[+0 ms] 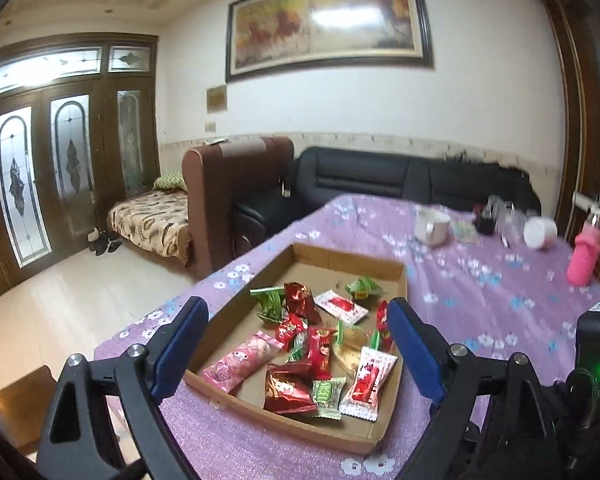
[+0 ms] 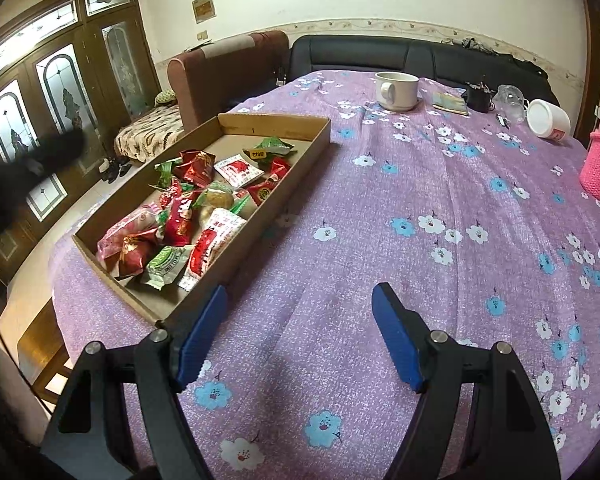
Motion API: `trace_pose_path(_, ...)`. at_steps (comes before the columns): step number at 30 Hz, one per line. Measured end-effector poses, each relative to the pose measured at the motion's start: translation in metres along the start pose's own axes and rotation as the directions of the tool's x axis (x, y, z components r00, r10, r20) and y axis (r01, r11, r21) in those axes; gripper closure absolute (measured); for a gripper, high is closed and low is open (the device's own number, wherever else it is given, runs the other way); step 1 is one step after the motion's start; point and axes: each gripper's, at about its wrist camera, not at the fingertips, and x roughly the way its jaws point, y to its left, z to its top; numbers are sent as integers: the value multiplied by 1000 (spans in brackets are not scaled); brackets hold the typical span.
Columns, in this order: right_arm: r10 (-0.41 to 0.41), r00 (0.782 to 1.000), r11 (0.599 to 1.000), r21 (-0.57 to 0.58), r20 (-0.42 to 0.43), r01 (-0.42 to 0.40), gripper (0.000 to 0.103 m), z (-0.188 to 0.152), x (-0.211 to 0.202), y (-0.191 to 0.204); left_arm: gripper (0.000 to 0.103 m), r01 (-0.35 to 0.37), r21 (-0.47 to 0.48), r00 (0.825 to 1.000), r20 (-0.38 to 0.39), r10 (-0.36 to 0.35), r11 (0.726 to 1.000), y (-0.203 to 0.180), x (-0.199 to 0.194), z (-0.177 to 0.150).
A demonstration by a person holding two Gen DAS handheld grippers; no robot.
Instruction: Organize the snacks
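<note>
A purple flowered cloth (image 2: 380,208) covers the surface, with a dark sofa (image 1: 380,176) behind it. A shallow cardboard tray (image 1: 396,276) sits near the surface's left edge, holding the wrapped snacks (image 1: 320,352) in red, green, pink and white. The left gripper (image 1: 296,344) hovers over the tray with its jaws wide and nothing between them. The right gripper (image 2: 300,332) stands open and empty over bare cloth, just beside the tray's near corner.
</note>
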Motion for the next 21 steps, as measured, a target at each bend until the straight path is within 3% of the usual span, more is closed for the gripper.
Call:
trace_pose_path(3, 4, 1000, 1000, -22, 11, -4, 27, -1, -4, 5, 12, -3, -19, 999, -33, 2, 1000, 6, 10, -4)
trace_pose_path(7, 3, 1000, 998, -69, 31, 0, 27, -3, -9, 14, 12, -6, -24, 991, -133, 3, 1000, 10, 25, -6)
trace_pose_path(21, 49, 999, 991, -124, 22, -46, 27, -6, -7, 27, 12, 12, -26, 981, -194, -17, 1000, 11, 30, -13)
